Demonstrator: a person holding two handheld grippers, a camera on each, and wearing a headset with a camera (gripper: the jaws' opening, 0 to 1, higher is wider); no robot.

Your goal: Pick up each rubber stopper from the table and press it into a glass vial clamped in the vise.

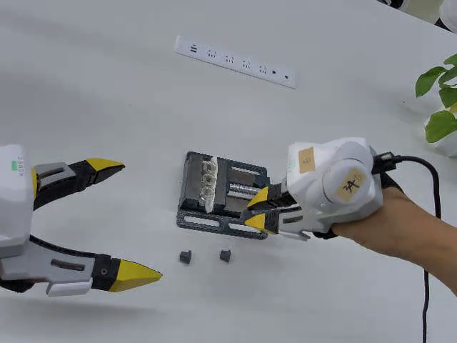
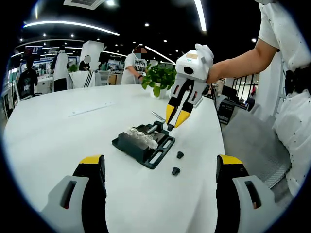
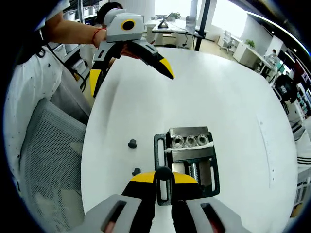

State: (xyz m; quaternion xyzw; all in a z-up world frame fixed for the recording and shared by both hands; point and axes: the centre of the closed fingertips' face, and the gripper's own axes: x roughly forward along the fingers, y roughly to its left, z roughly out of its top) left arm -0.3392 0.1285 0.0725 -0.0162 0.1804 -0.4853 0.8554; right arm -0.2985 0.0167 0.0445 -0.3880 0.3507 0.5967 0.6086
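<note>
A white tabletop [image 1: 107, 93] in an open-plan office, where other people [image 2: 135, 65] stand among desks in the background. A power strip [image 1: 235, 62] lies well beyond both pairs of fingers, and a potted plant [image 1: 439, 100] sits at the edge past the right hand [image 1: 385, 221].

The right gripper [image 1: 250, 213] has its yellow-tipped fingers pressed almost together, pinching a small dark stopper [image 3: 163, 171] at the very tips. The tips are at the screw end of a dark vise [image 1: 194, 187]; whether they touch it cannot be told. Three glass vials [image 1: 208, 179] stand clamped in a row at the far end of the vise, just ahead of those fingers, with their mouths open.

A loose stopper [image 1: 225, 254] lies on the tabletop just beside the right fingers, on the near side of the vise. A second loose stopper [image 1: 186, 256] lies next to it, a little farther toward the left fingers.

The left gripper [image 1: 140, 220] has its fingers spread wide over bare tabletop, well apart from the vise. In the left gripper view the vise and both loose stoppers lie ahead, framed between the two fingers.
</note>
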